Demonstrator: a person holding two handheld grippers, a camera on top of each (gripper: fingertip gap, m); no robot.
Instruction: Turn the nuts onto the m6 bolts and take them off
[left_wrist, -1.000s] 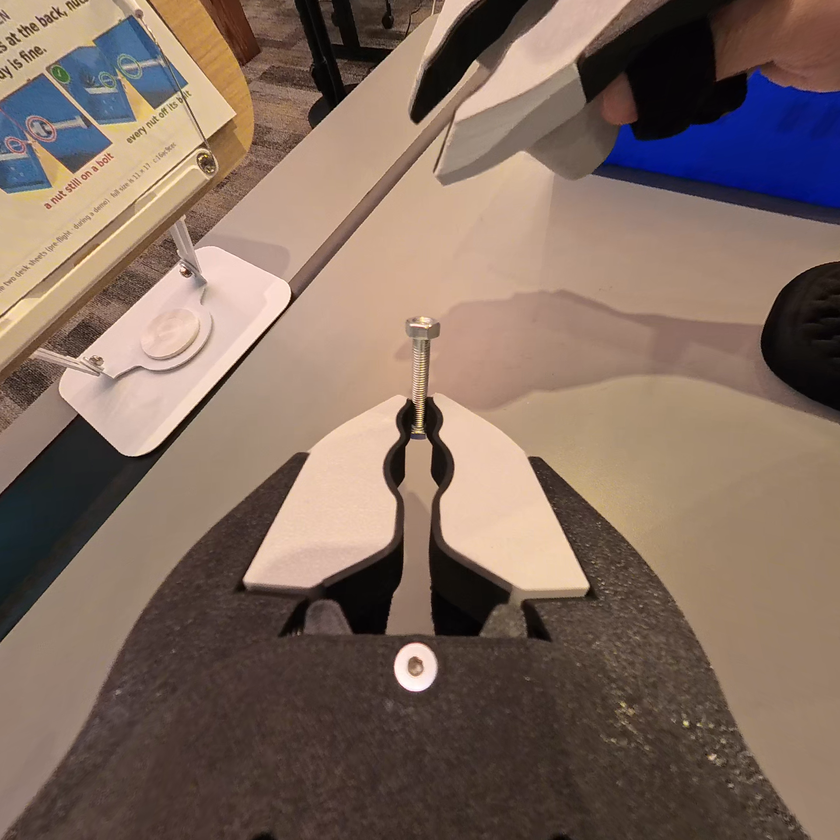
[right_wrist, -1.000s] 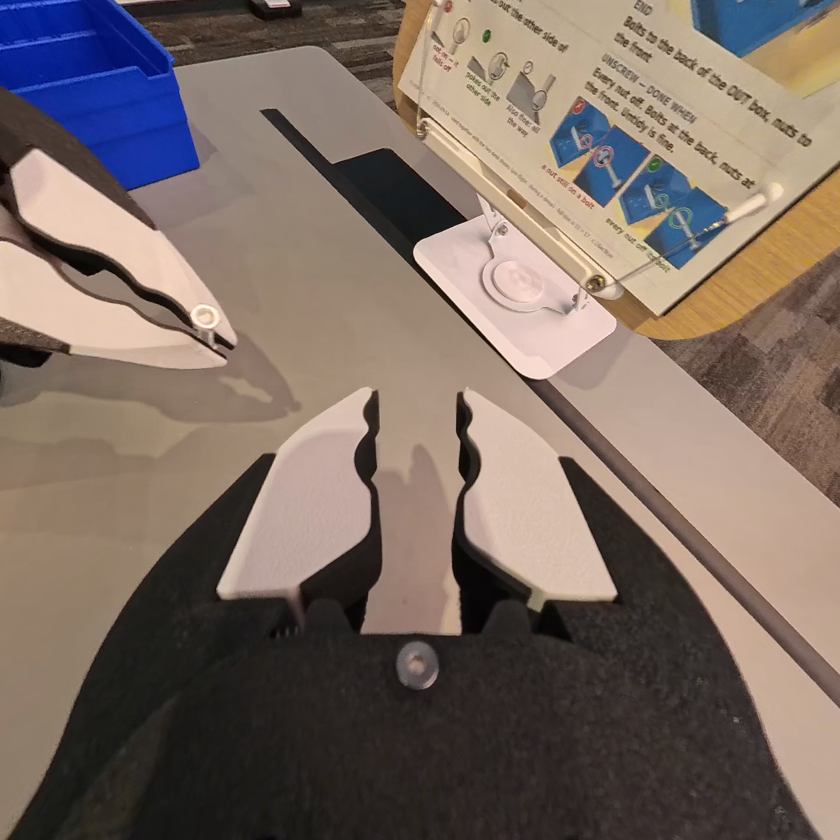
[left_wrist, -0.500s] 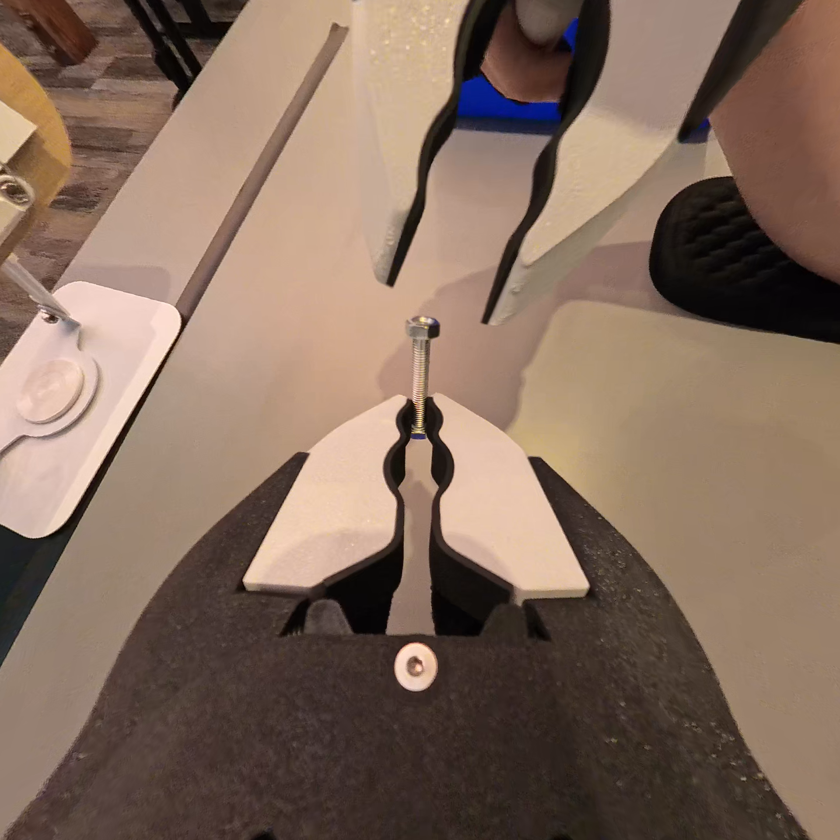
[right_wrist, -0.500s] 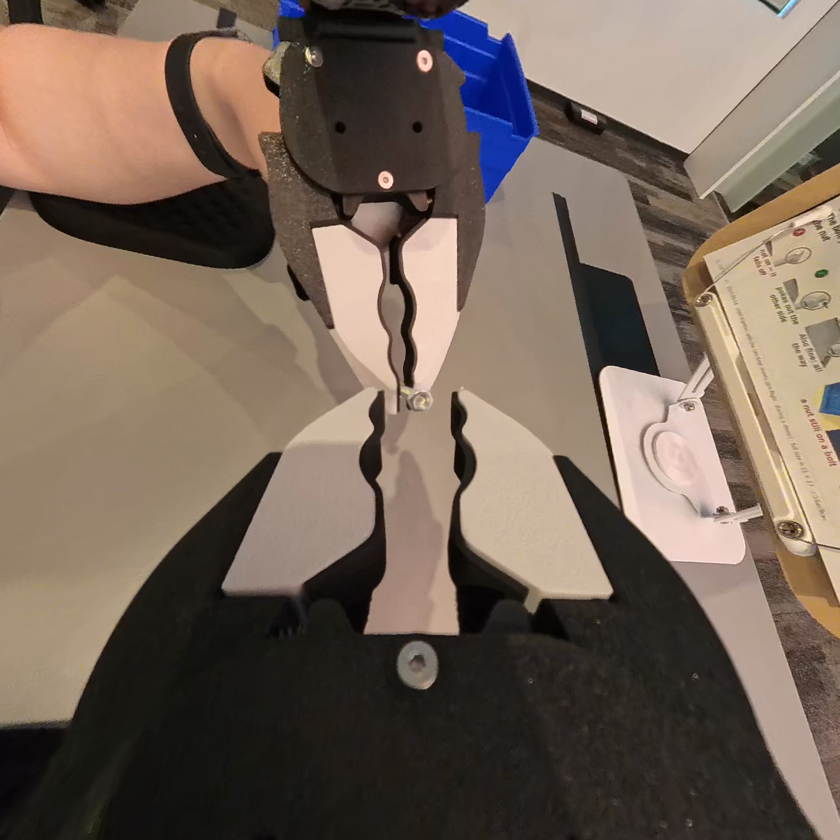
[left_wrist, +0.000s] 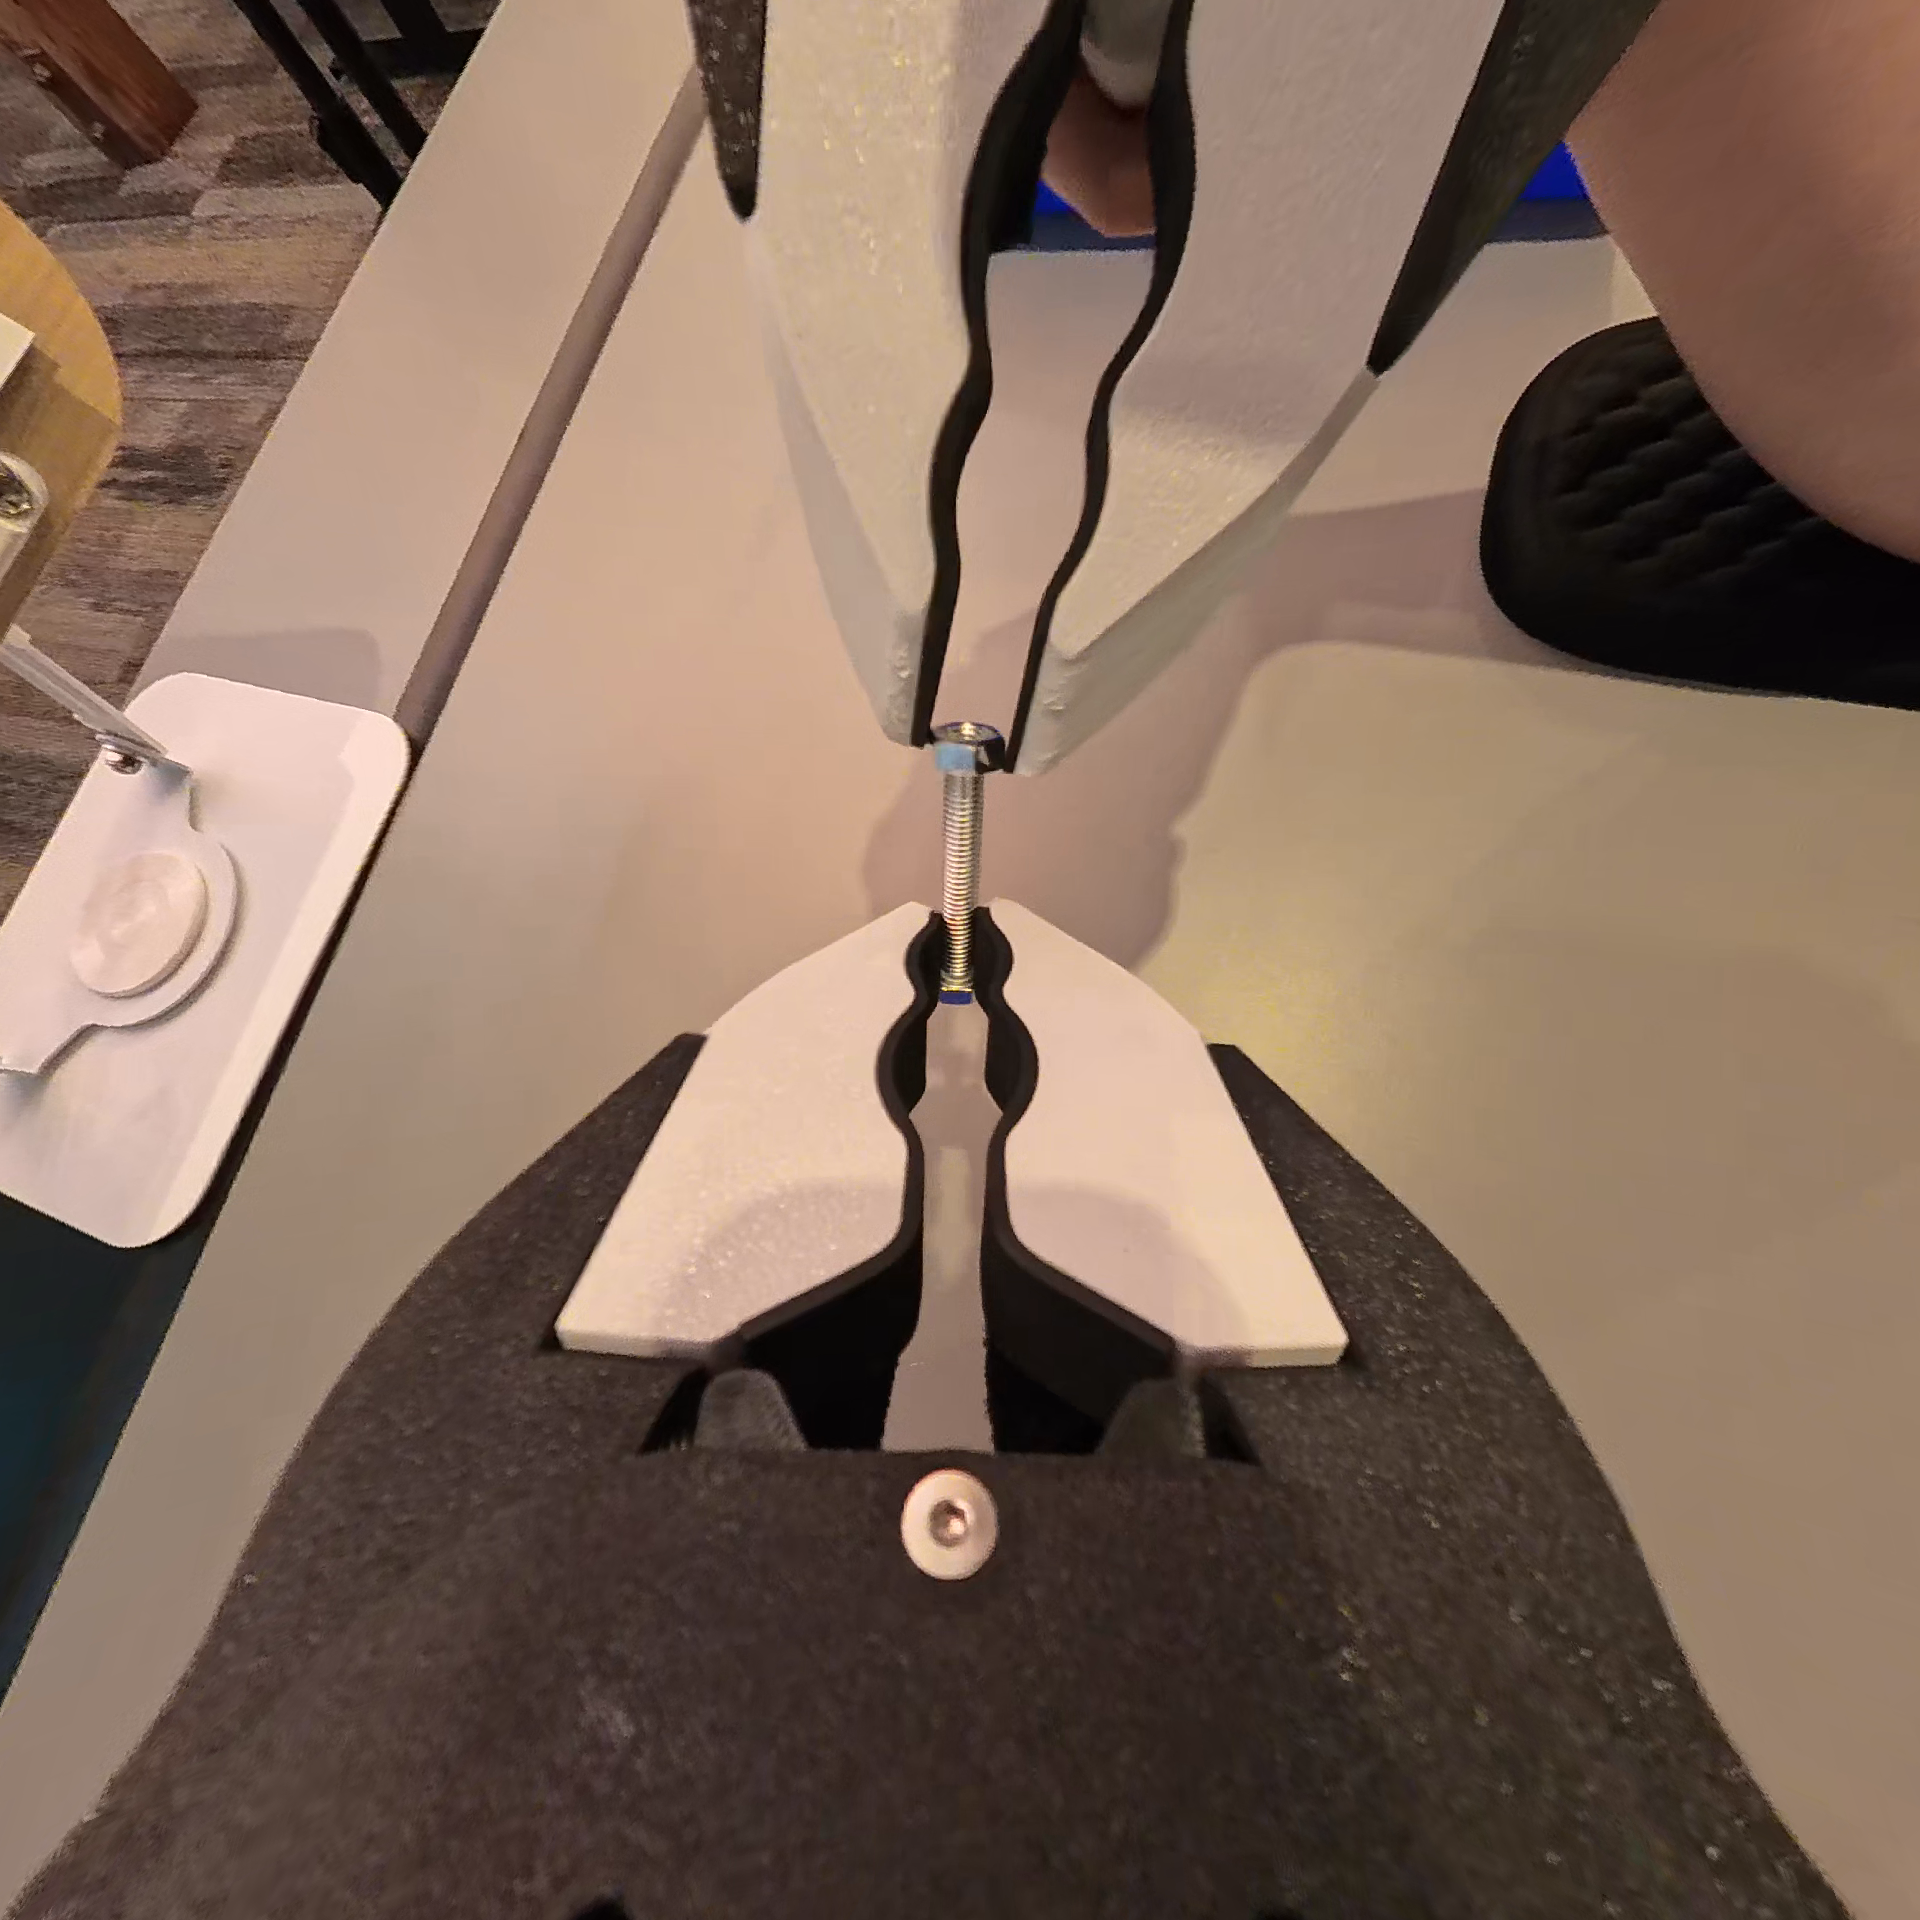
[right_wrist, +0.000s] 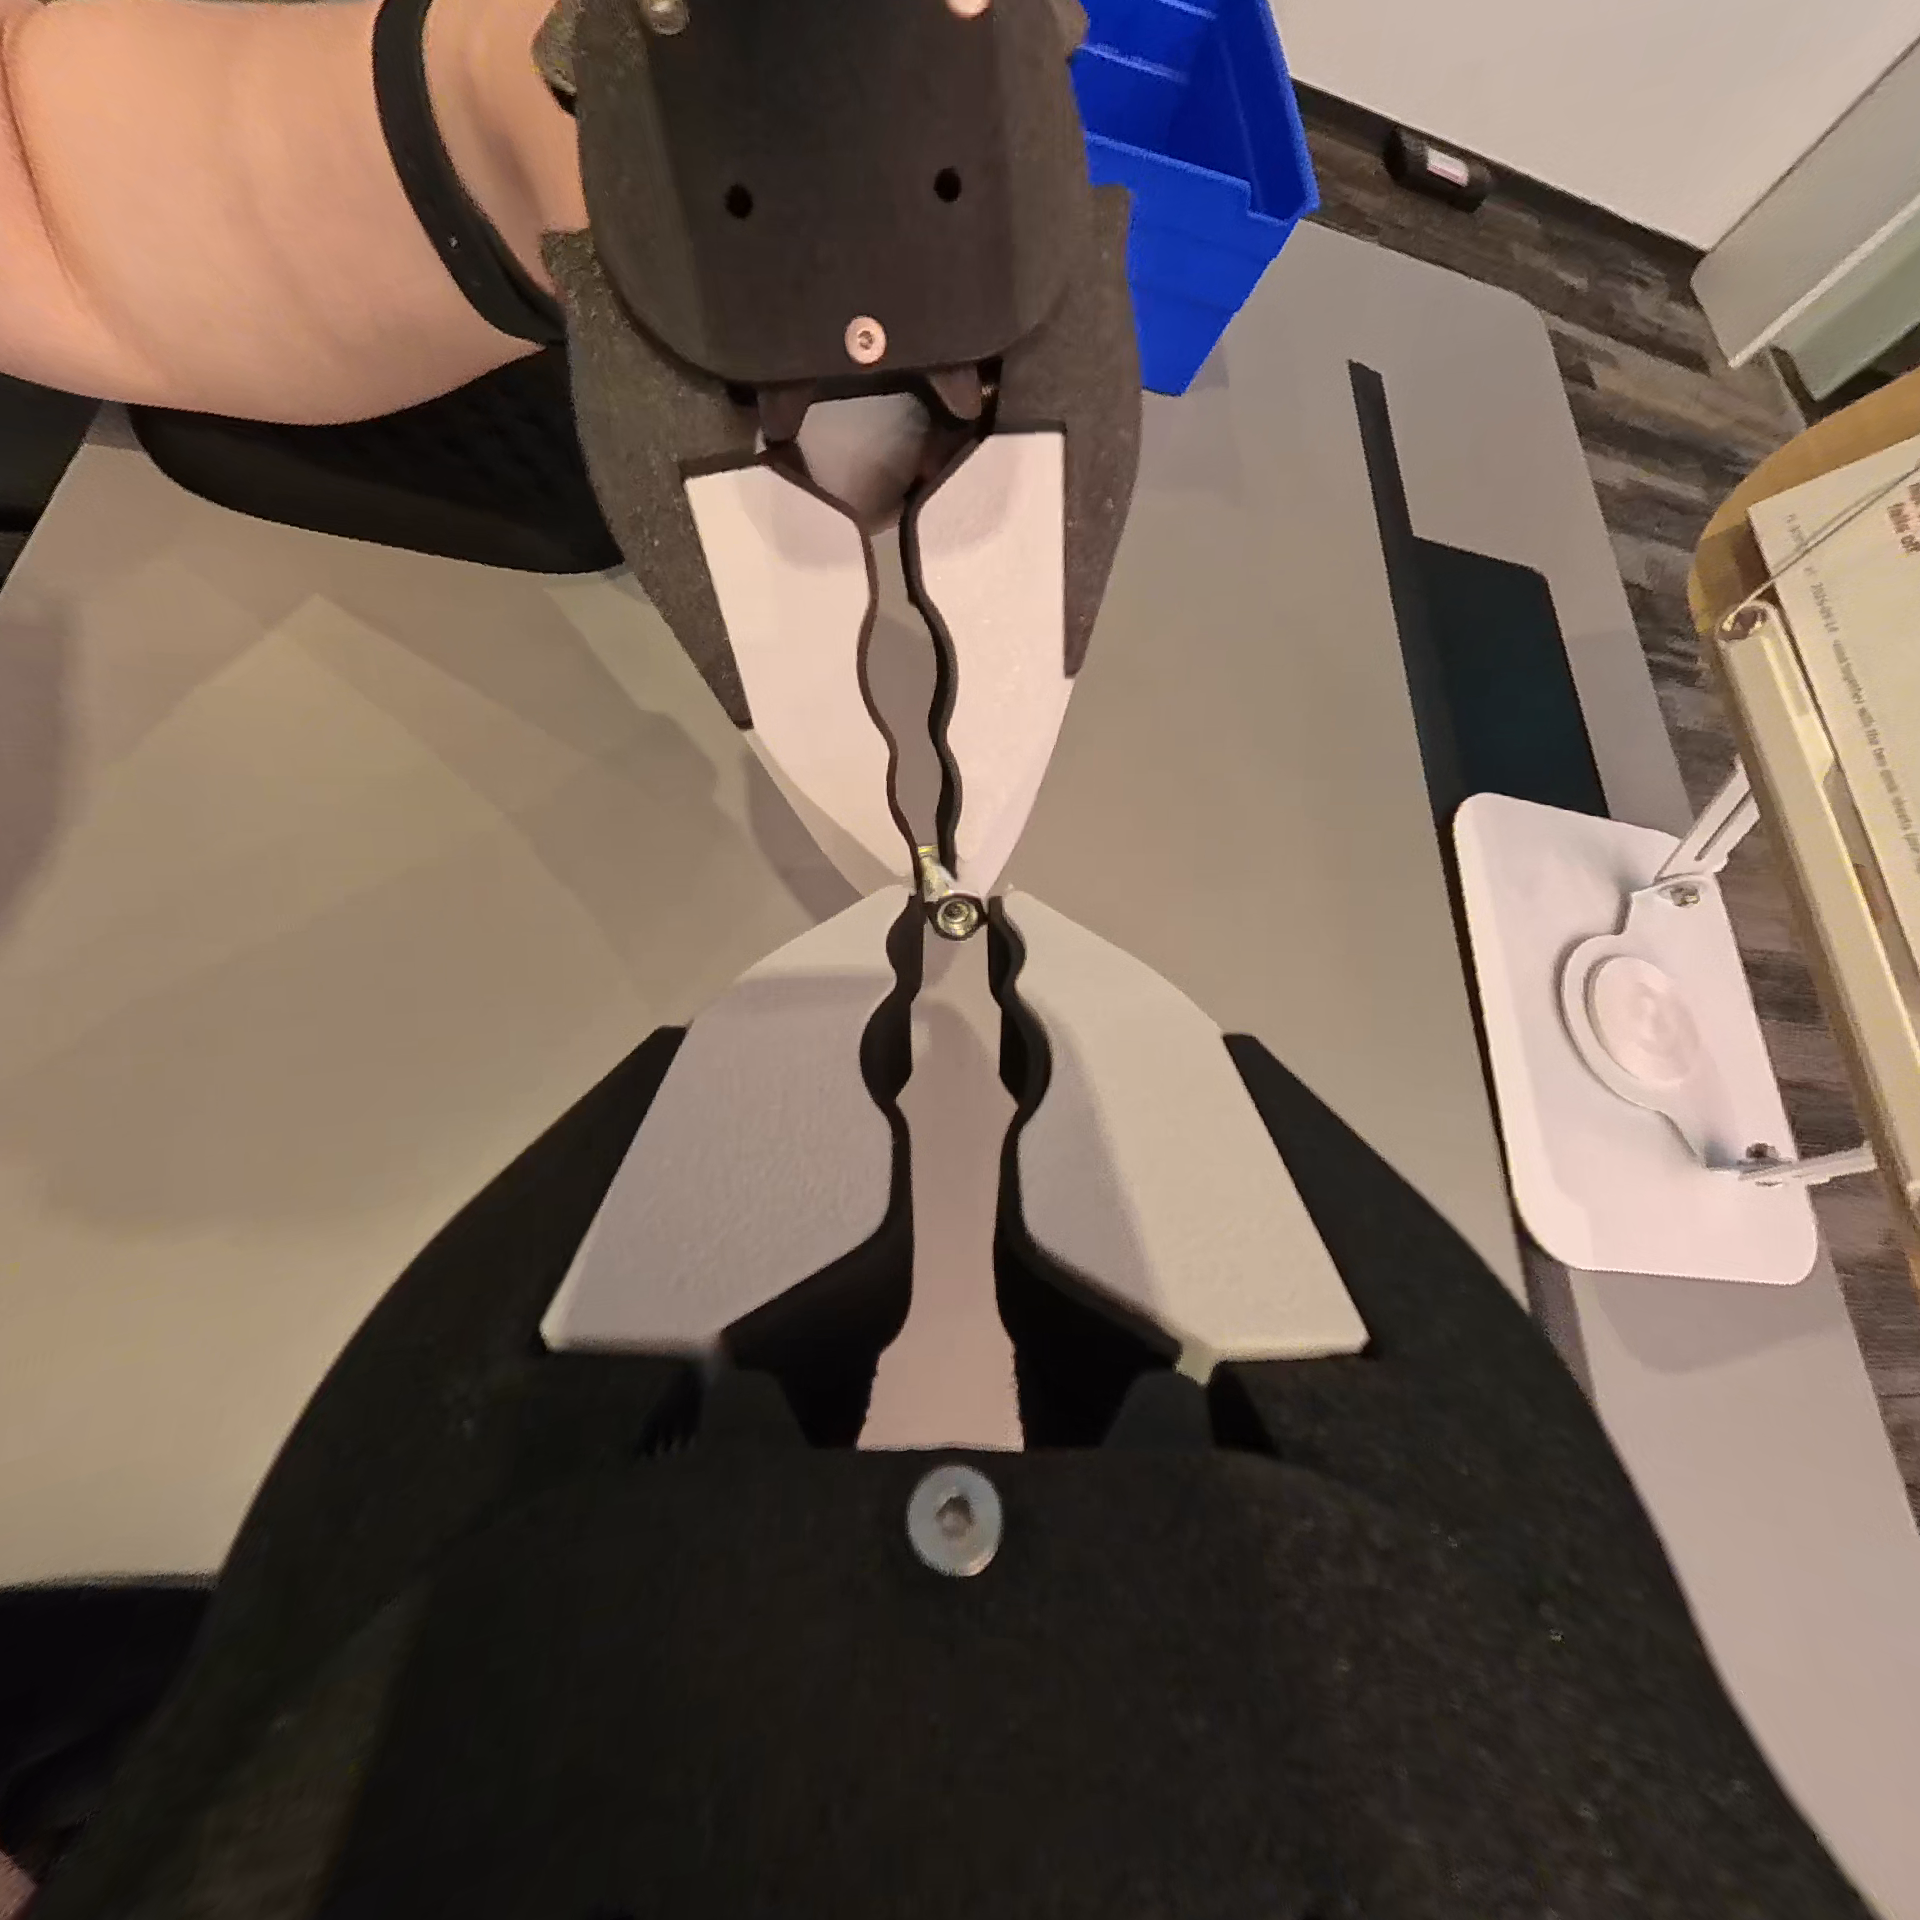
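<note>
The left gripper (left_wrist: 958, 925), a black textured body with two flat white fingers edged in wavy black pads, is clenched on the lower end of a slim, silver, threaded metal bolt (left_wrist: 956, 862), which sticks straight out from between its tips above the pale grey table top (left_wrist: 1507, 1039). At the far end of that bolt sits a small silver hex piece (left_wrist: 966, 746), the bolt head or a nut, I cannot tell which from here. The right gripper (left_wrist: 968, 743), built the same way, comes in from the opposite side, tip to tip with the left one, and its two white fingertips bracket that hex end closely, one on each side; from the right wrist view the right gripper (right_wrist: 954, 914) has the hex end (right_wrist: 956, 916) sitting just between its tips, with a narrow gap running back along the fingers, and I cannot tell whether the pads are actually pressing on the metal or only close beside it. In that same view the left gripper (right_wrist: 930, 868) points back toward the camera, held by a person's hand and forearm (right_wrist: 239, 239) with a black strap around the wrist. Behind it stands a bright blue plastic bin (right_wrist: 1195, 177) on the table. Off to the side a white metal stand base with a round disc (right_wrist: 1652, 1029) rests on the table edge, carrying a tilted instruction sheet (right_wrist: 1860, 665). A black mesh pad (left_wrist: 1683, 520) lies on the table near the person's arm.
</note>
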